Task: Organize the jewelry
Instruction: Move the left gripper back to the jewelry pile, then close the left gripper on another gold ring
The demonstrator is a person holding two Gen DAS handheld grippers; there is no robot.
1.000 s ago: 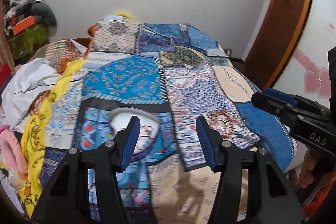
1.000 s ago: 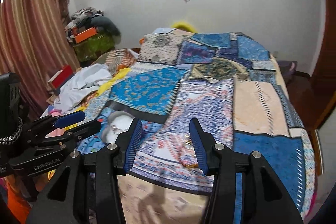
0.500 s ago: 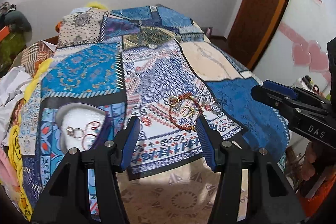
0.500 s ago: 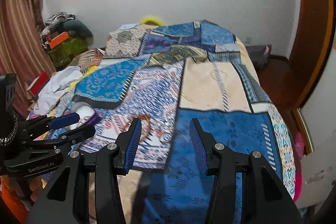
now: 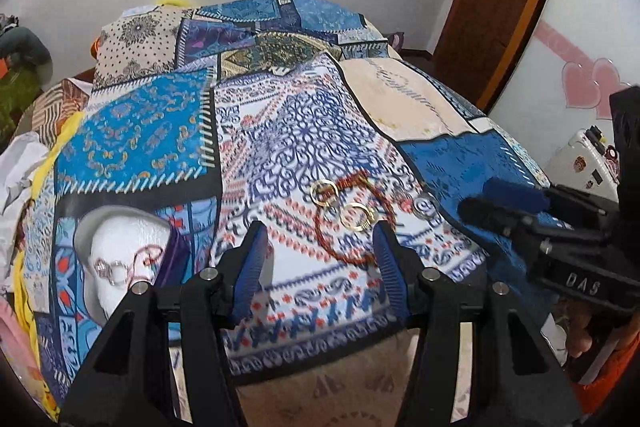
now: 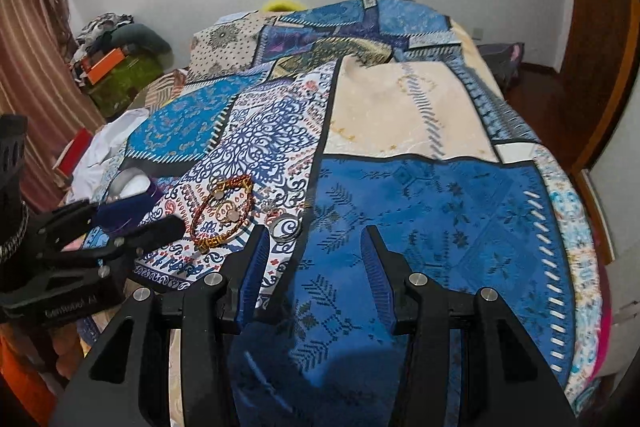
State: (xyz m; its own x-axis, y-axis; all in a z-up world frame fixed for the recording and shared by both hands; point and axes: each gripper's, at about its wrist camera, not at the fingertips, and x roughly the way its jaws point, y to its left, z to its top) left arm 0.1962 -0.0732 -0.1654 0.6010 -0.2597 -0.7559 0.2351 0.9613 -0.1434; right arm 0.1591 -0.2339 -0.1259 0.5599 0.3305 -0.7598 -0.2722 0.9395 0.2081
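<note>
- The bed is covered by a patchwork quilt (image 5: 132, 147) of printed panels: bright blue scrollwork, white with navy filigree, plain cream, deep blue.
- On the white filigree panel lies a red-and-gold beaded bracelet (image 5: 348, 223), a loose oval loop, with two thin gold hoop earrings (image 5: 358, 215) inside it; a silver ring (image 6: 285, 227) sits just beside it, near the seam of the deep blue panel.
- A white, rounded jewelry dish (image 5: 120, 251) with a purple lining edge rests on the quilt left of the bracelet and holds a pair of silvery rings (image 5: 110, 269).
- The left gripper (image 5: 320, 259), black frame with ribbed blue pads, hangs over the bracelet's near edge; its jaws have just been closing a little, yet stand apart with nothing pinched.
- The right gripper (image 6: 314, 267) hovers over the deep blue panel, jaws parted, empty.
- "DAS" is printed on the right gripper's side in the left view; the lettering on the left gripper reads roughly "GenRobot AI", blurred.
- The deep blue and cream panels lie bare; the quilt drops off at the near edge.
</note>
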